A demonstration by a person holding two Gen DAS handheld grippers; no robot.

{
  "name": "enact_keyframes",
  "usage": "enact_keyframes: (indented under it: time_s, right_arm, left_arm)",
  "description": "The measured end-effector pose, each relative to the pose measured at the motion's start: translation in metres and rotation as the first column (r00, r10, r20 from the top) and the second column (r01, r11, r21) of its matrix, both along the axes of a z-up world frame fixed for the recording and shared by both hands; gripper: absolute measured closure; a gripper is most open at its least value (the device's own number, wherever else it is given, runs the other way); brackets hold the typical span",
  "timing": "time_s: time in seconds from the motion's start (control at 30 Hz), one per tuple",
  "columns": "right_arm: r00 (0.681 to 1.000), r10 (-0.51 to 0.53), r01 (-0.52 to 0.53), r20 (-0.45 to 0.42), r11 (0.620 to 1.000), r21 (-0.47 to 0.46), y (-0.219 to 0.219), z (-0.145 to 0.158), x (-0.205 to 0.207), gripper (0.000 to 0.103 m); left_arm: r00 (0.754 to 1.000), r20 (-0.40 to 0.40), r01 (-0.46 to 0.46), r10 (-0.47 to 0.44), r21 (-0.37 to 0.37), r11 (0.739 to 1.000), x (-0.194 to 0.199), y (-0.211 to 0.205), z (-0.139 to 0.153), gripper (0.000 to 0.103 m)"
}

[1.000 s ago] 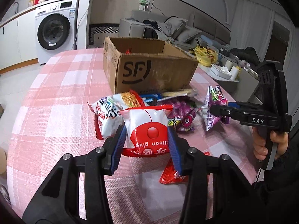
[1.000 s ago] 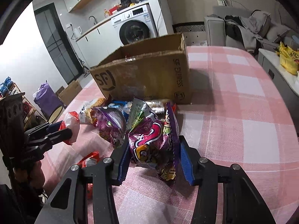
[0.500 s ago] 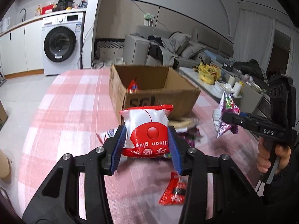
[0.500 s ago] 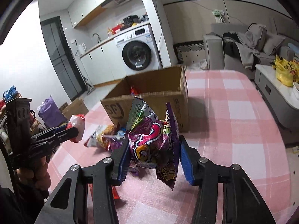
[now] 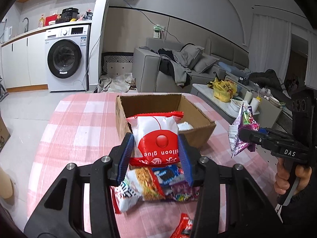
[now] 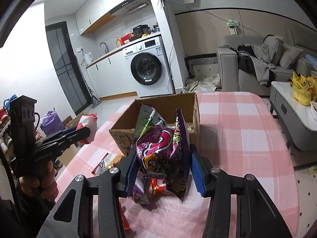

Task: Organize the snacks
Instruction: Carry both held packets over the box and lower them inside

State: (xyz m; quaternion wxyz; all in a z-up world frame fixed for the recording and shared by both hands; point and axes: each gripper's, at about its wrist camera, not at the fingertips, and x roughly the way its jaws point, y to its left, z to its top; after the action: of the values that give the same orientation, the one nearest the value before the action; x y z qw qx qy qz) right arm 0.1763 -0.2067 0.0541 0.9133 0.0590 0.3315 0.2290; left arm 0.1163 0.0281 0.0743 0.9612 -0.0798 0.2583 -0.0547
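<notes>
My left gripper (image 5: 155,148) is shut on a red-and-white snack packet (image 5: 156,136) and holds it in the air just in front of the open cardboard box (image 5: 200,132). My right gripper (image 6: 162,164) is shut on a purple snack bag (image 6: 164,150), also raised before the box (image 6: 122,136). Each gripper shows in the other's view: the right one with its purple bag (image 5: 240,136) at the right, the left one with its packet (image 6: 87,127) at the left. A pile of snack packets (image 5: 150,184) lies on the pink checked tablecloth (image 5: 79,130) below the left gripper.
A white item (image 5: 185,127) lies inside the box. A small red packet (image 5: 183,226) lies near the table's front edge. Beyond the table are a washing machine (image 5: 66,59), a grey sofa (image 5: 178,69) and a low table with a yellow bag (image 5: 224,89).
Both grippers have risen from the snack pile with their packets and now hold them higher, so the inside of the box shows. The pile has dropped lower in both views.
</notes>
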Motion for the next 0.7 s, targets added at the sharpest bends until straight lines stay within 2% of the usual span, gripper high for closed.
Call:
enact_keyframes:
  time_s: [0.4, 0.7]
  right_arm:
    - [1.0, -0.016, 0.016, 0.001, 1.0, 0.021, 0.012, 0.008, 0.044, 0.055]
    - [0.999, -0.035, 0.034, 0.009, 0.999, 0.026, 0.02, 0.009, 0.073, 0.055]
  left_arm:
    - [1.0, -0.005, -0.016, 0.016, 0.006, 1.0, 0.053, 0.002, 0.01, 0.061]
    - [1.0, -0.016, -0.027, 0.027, 0.0, 1.0, 0.091, 0.005, 0.001, 0.061]
